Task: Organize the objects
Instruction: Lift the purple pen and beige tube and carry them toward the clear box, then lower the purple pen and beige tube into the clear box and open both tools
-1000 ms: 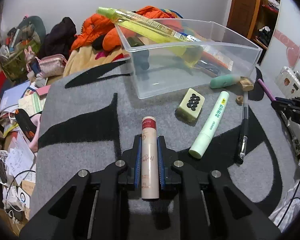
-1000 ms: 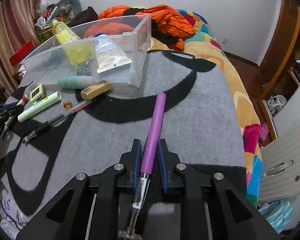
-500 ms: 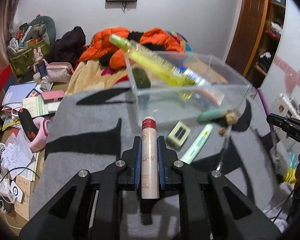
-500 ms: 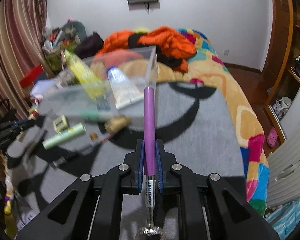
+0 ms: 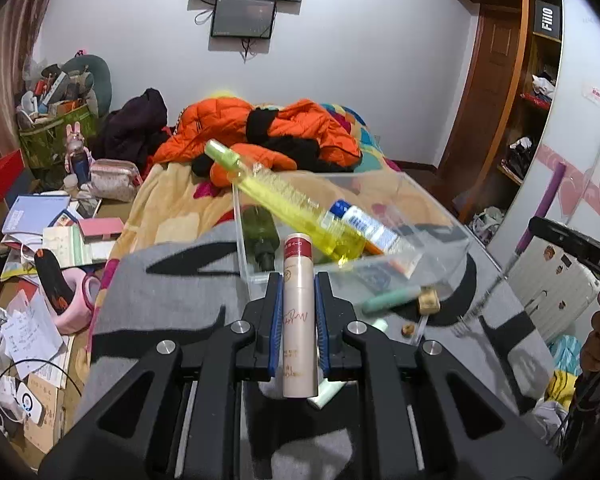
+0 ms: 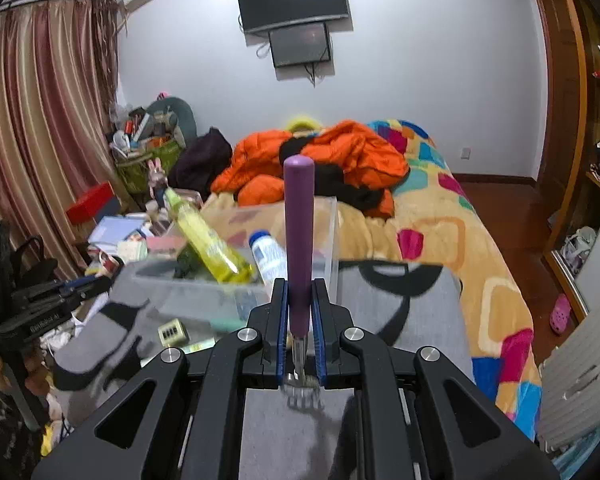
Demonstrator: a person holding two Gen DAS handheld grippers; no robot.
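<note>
My left gripper (image 5: 298, 280) is shut on a beige tube with a red cap (image 5: 299, 308), held above the grey blanket. Ahead stands a clear plastic bin (image 5: 432, 216) holding a yellow bottle (image 5: 288, 200), a white tube (image 5: 364, 224) and a dark green bottle (image 5: 265, 236). My right gripper (image 6: 300, 286) is shut on a purple-handled brush (image 6: 299, 216), its handle pointing up, lifted off the blanket. The bin (image 6: 332, 216) lies ahead to the left of it. The right gripper also shows at the right edge of the left wrist view (image 5: 540, 224).
A mint tube (image 5: 388, 300), a cork (image 5: 428, 300) and a pale green tube (image 5: 328, 394) lie on the blanket (image 5: 172, 292) near the bin. A yellow-green block (image 6: 173, 330) lies left. An orange jacket (image 6: 340, 156) is behind. Clutter fills the floor (image 5: 40, 264) at left.
Both grippers have risen off the blanket with their objects and tilted up. The bin now appears lower in both views, and the purple brush handle points upward.
</note>
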